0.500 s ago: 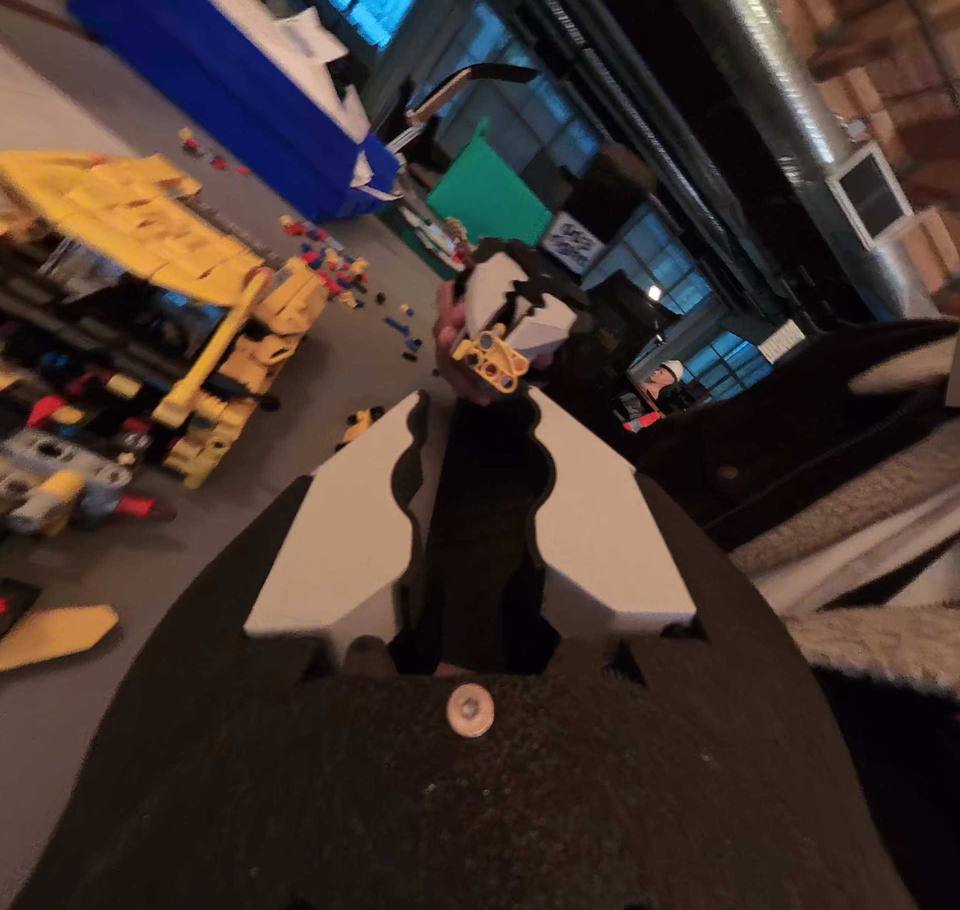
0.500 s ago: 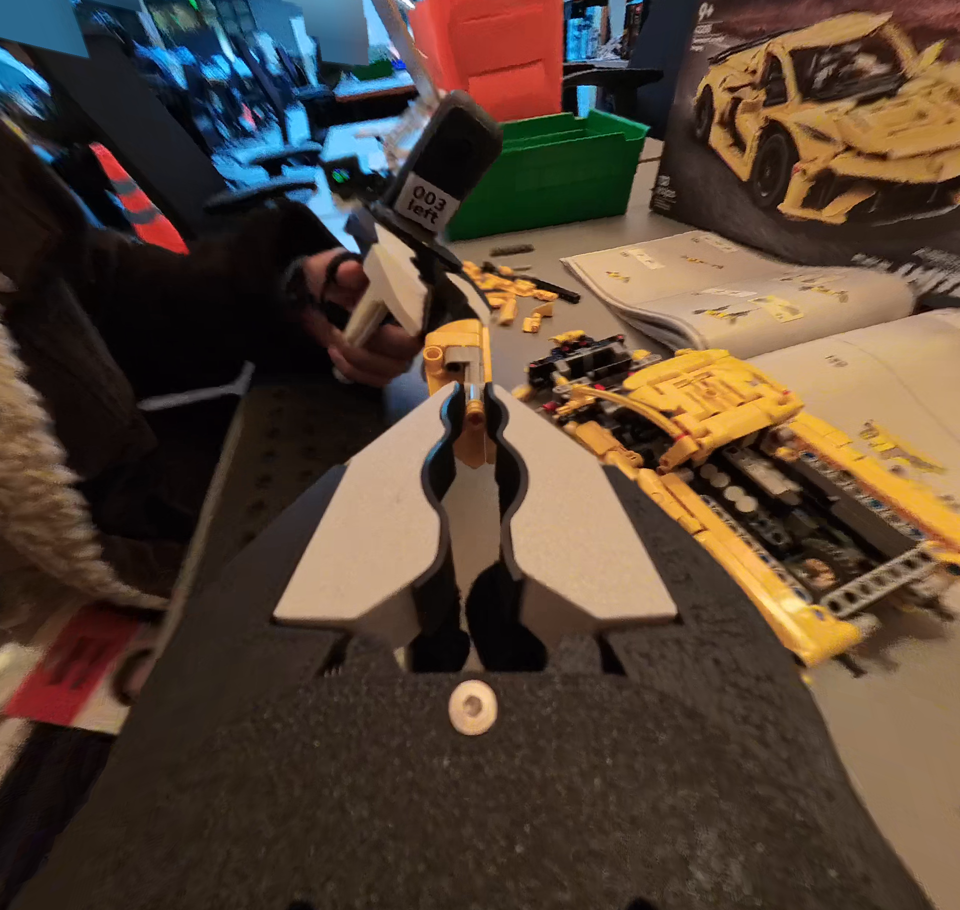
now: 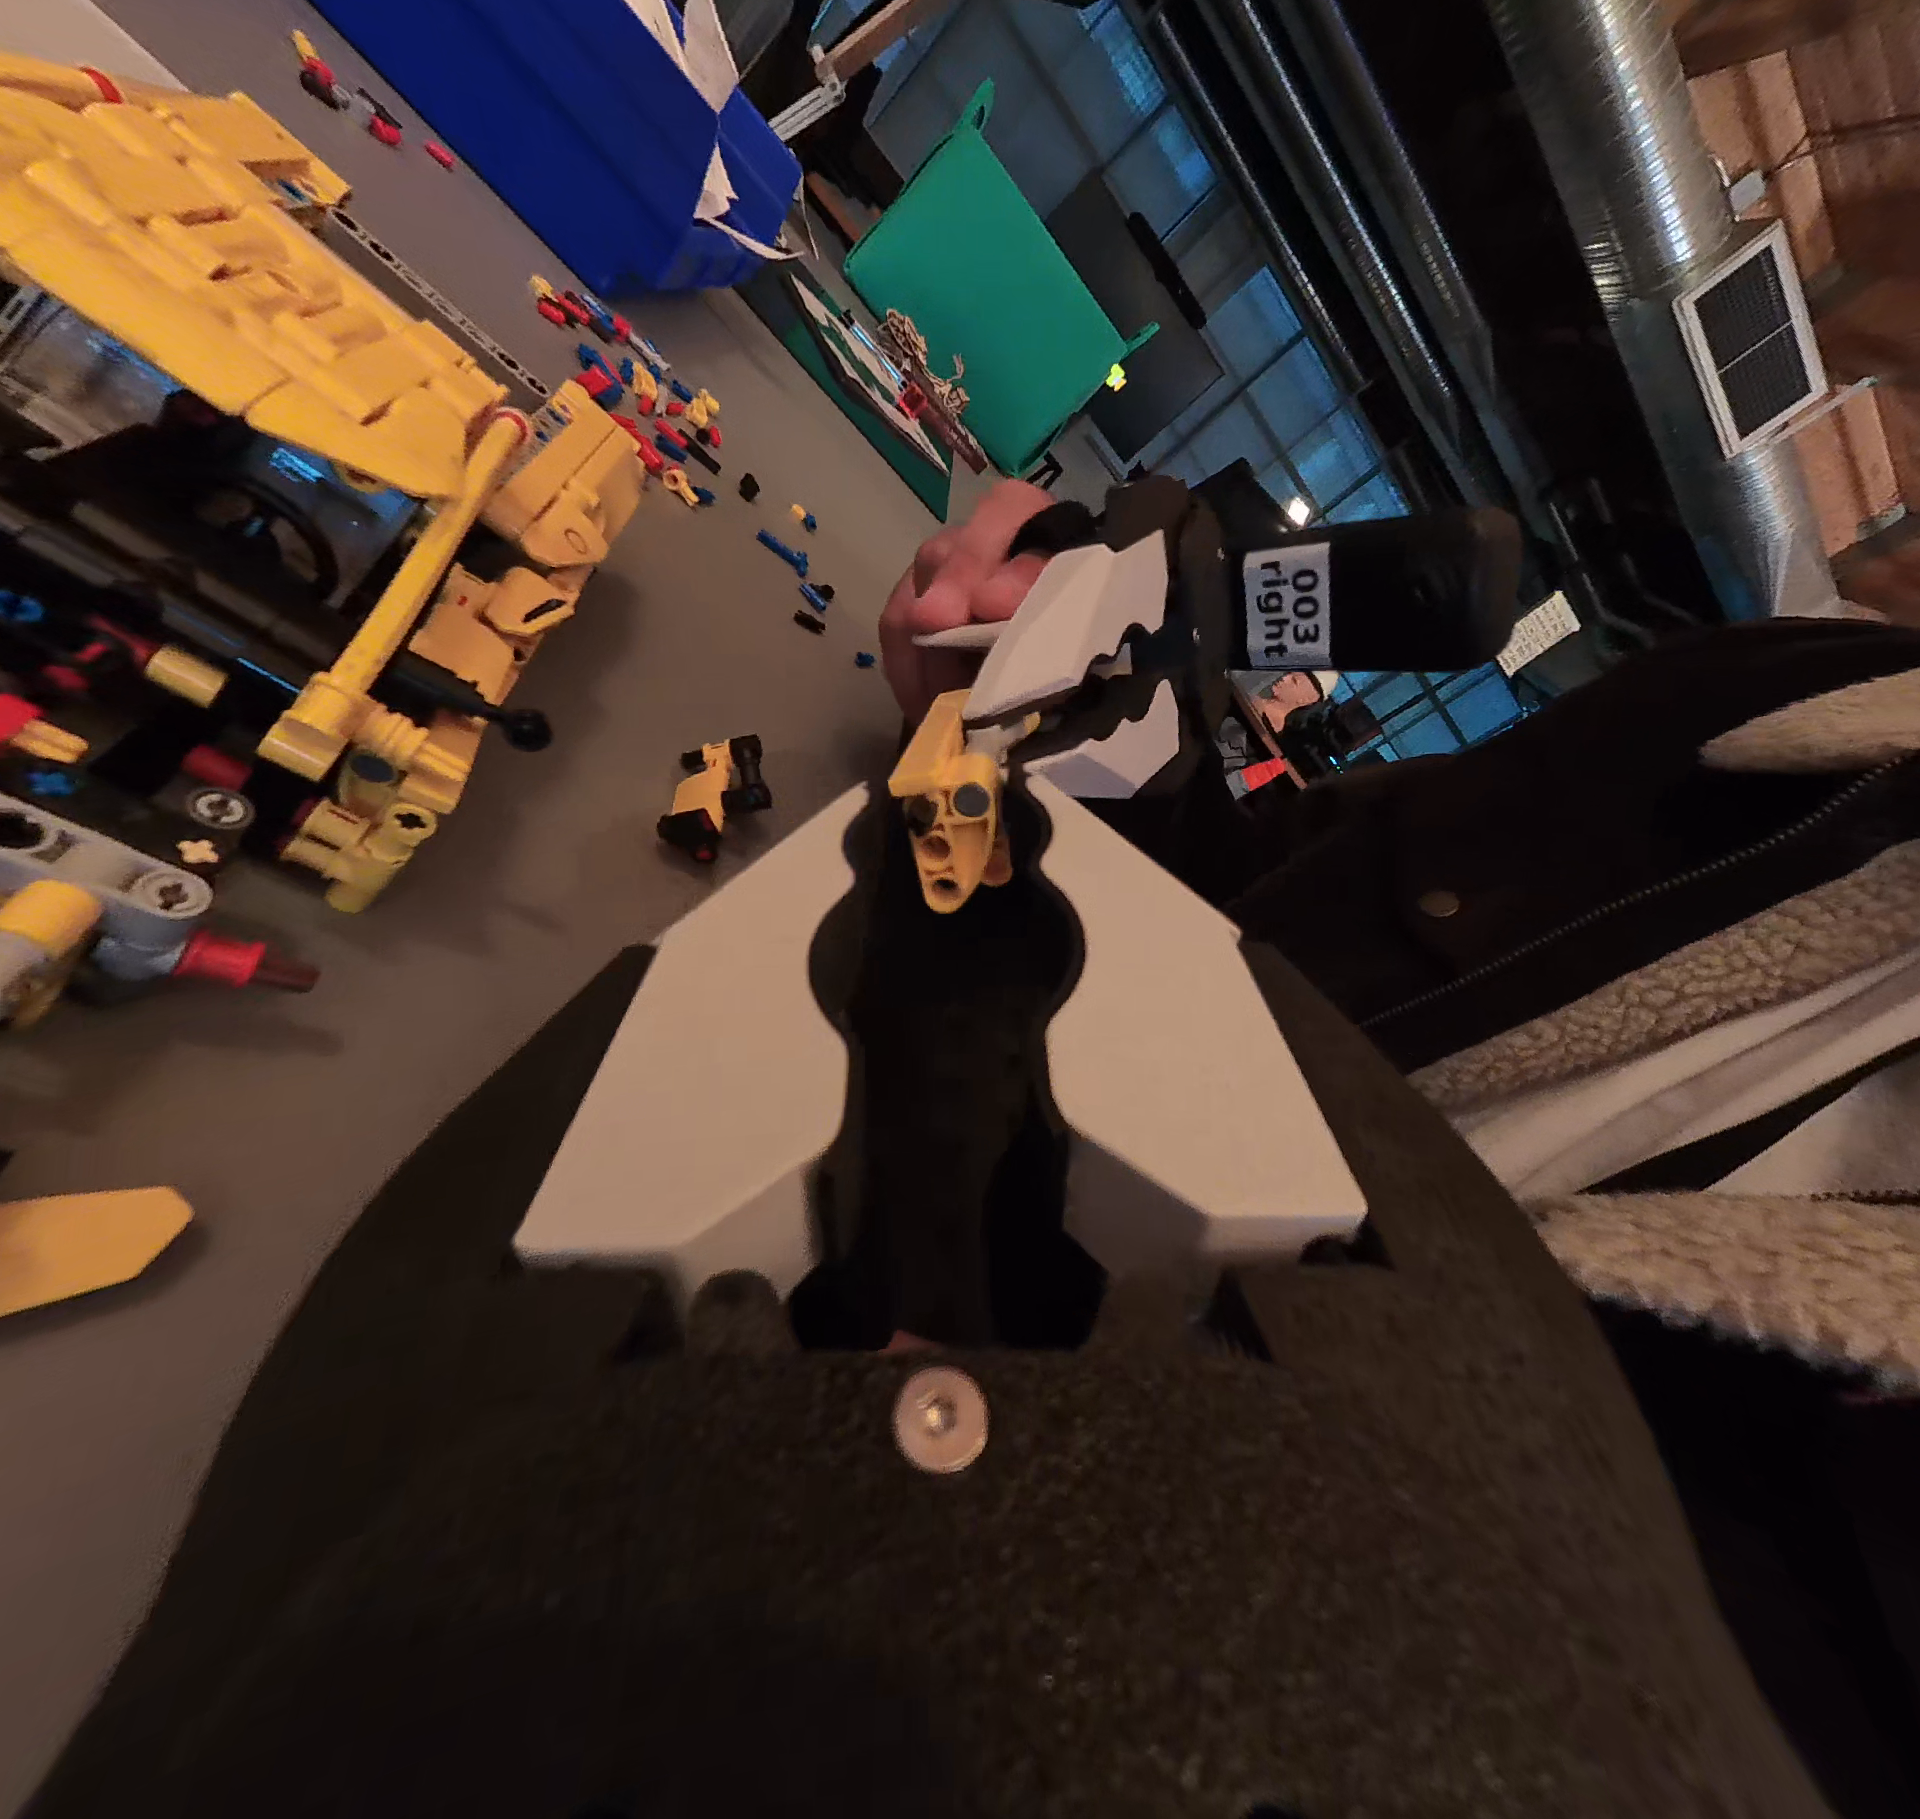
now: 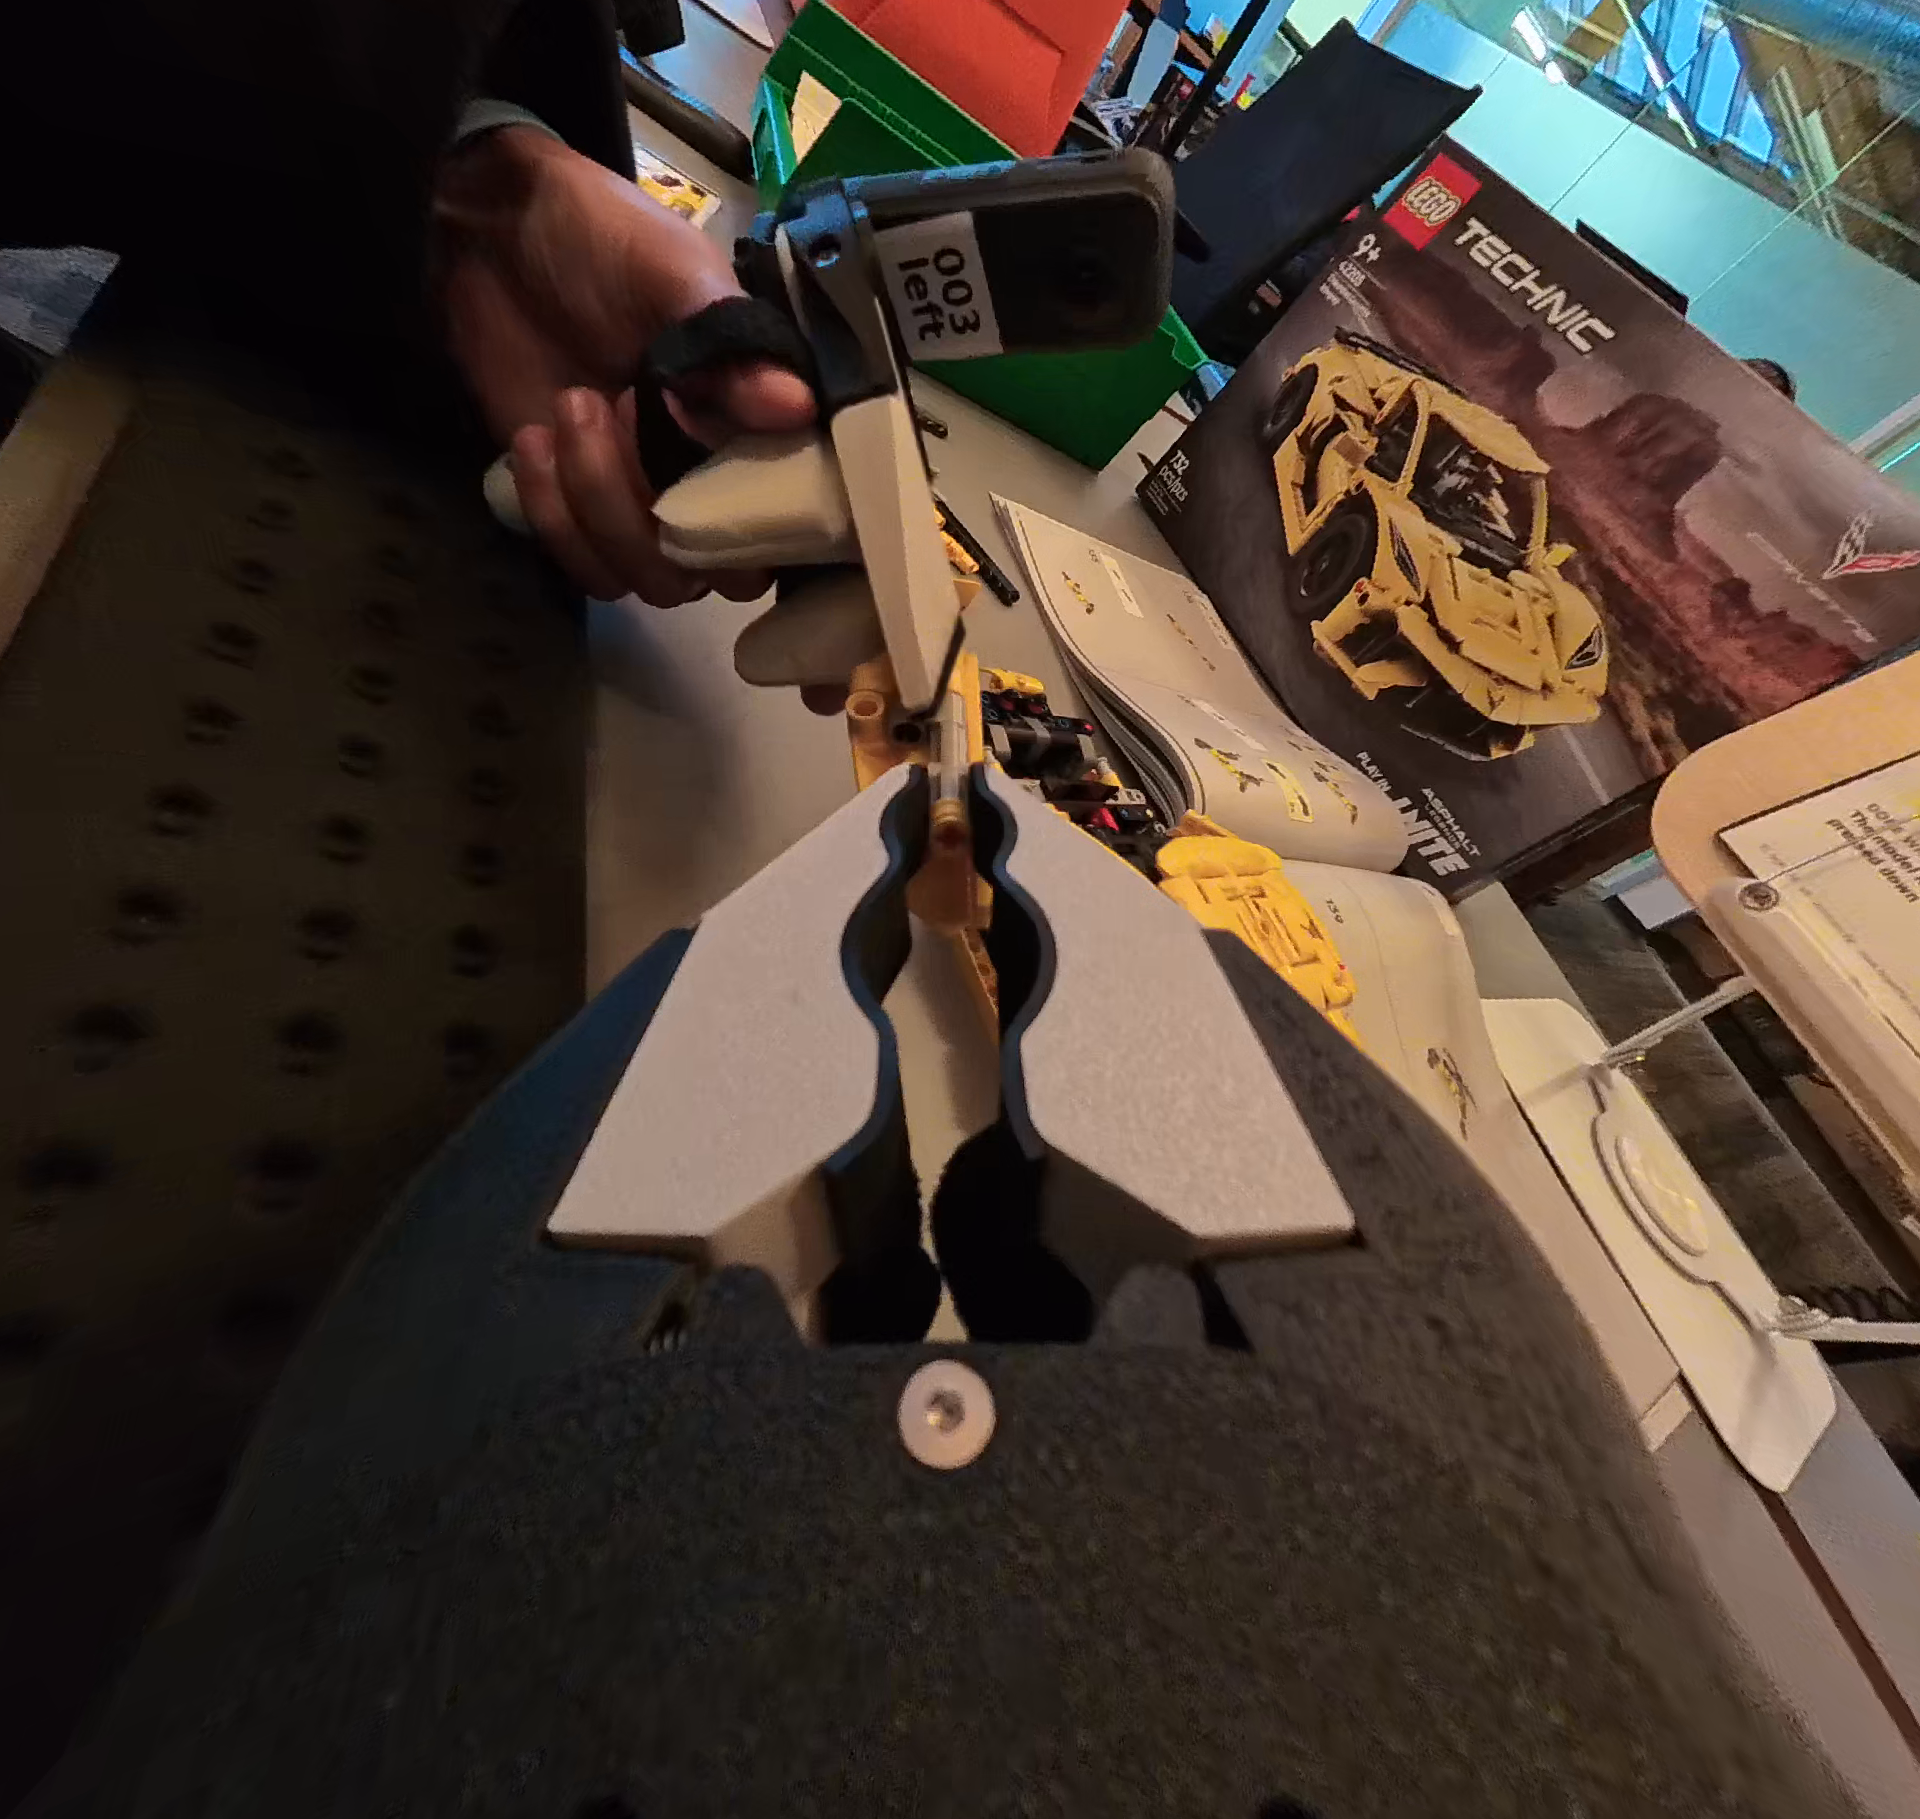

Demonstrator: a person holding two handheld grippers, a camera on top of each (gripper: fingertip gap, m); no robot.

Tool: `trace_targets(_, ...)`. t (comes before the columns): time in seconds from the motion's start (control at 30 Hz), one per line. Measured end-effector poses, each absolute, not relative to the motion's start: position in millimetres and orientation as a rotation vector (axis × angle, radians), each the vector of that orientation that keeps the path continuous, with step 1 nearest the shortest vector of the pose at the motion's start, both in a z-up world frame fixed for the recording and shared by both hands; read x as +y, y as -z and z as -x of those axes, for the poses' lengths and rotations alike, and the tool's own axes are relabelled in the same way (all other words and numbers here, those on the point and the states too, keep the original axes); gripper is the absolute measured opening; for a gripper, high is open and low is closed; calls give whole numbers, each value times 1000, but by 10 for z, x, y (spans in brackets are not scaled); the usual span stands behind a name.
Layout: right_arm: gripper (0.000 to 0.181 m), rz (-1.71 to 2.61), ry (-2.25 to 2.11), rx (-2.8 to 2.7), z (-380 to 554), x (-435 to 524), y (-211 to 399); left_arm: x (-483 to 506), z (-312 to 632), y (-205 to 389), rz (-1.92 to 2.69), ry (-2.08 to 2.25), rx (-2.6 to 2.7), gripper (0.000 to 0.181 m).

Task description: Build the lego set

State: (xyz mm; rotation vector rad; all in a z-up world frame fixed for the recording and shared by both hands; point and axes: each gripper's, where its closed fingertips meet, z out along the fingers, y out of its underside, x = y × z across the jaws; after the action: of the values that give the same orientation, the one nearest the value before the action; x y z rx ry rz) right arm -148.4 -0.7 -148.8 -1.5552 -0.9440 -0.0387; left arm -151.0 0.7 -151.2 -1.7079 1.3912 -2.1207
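The right gripper [image 4: 948,813] is pinching a small yellow lego piece [image 3: 951,813] between narrow jaws, holding it up above the table [image 3: 582,876]. The left gripper [image 3: 951,839] is meeting it tip to tip, its wider jaws sitting on either side of the piece; whether they are actually gripping it, I cannot tell. Beyond, the half-built yellow car [image 3: 260,315] is standing on the table, with loose red and blue pieces [image 3: 644,408] lying past it. The instruction booklet [image 4: 1195,709] and set box [image 4: 1538,564] are lying farther off
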Motion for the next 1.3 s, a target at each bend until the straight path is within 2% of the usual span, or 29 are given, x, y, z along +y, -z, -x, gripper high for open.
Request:
trace_targets(0.27,6,1502,118,-1001,1517,5,1498,-27,1535,1506,1689,2135,1426,16)
trace_targets(1.3,6,1529,24,-990,1538,-35,1499,-49,1576,1497,1664,2137,1450,15)
